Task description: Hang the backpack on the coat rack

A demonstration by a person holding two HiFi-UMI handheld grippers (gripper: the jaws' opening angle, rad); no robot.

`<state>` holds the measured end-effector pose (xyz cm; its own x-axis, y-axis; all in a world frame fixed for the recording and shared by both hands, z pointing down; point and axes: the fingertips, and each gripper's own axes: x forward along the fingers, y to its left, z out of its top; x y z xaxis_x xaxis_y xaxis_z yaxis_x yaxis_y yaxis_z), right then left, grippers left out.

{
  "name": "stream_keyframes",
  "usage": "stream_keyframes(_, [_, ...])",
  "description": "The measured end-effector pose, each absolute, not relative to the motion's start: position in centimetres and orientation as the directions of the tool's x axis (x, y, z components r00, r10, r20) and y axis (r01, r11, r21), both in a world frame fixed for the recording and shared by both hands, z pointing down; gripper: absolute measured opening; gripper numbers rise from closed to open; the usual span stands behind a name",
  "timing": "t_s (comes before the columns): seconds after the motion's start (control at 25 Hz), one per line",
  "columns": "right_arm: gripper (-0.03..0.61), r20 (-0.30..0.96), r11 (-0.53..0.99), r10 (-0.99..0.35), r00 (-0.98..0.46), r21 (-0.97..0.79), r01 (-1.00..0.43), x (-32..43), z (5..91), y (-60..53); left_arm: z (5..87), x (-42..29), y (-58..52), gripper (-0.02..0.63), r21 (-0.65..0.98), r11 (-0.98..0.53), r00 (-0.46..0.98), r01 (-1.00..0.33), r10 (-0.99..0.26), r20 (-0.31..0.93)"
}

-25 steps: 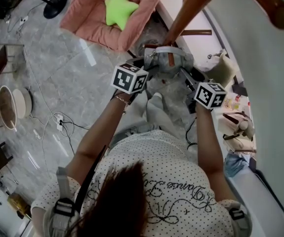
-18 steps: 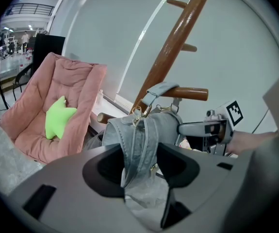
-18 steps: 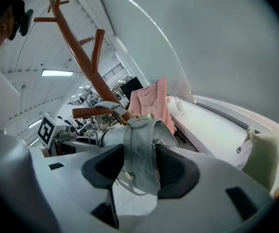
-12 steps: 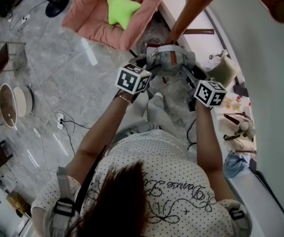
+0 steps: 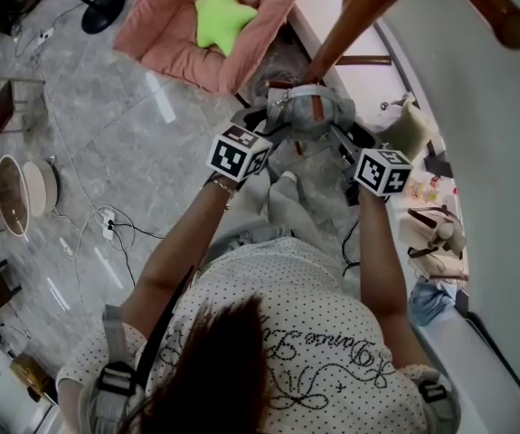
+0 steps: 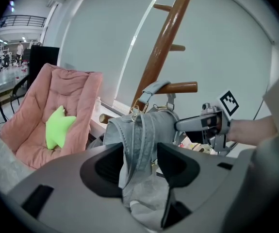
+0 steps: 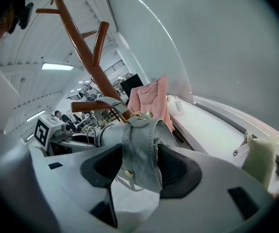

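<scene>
On a coat rack peg [image 6: 180, 87], backpack handle [image 6: 150, 88] seen hooked in gripper views alone, left tongs [image 6: 139, 165] parted round one strap [image 6: 138, 140], right tongs [image 7: 134, 168] just widened round another.

The coat rack [image 5: 368, 7] is a brown wooden pole with stubby rounded pegs branching off it. The backpack [image 5: 309, 116] is small, grey-blue and denim-like, with gold metal rings at its top. It hangs close against the rack's pole. Its top handle [image 6: 151, 88] is looped over a low, level peg [image 6: 180, 87]. The body sags below that peg, and two grey shoulder straps [image 6: 138, 144] trail down away from the rack.
</scene>
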<state>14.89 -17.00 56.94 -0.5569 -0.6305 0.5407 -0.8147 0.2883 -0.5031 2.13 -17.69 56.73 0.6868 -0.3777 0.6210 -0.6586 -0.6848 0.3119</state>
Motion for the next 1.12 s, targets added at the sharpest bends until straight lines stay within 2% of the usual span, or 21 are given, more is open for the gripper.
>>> stream_keyframes(0.4, [0.27,0.558,0.319,-0.634,-0.536,-0.442,-0.838,15.0,56.6,-17.1,56.7,-0.2,-17.3,0.222,0.259,-0.683,0.655,-0.683,-0.416,0.631])
stream_keyframes(0.76, [0.268,0.561,0.331,-0.661,-0.498,-0.378,-0.865,16.1,54.7,-16.5,53.9,-0.8,-17.5,0.222,0.191,-0.72,0.655,-0.667,-0.444,0.612])
stream_keyframes(1.12, [0.242,0.492,0.373,-0.729,-0.475,-0.296,-0.879,16.3,49.3,-16.9,48.4,-0.4,-18.6,0.222,0.12,-0.742,0.675,-0.66,-0.515,0.528])
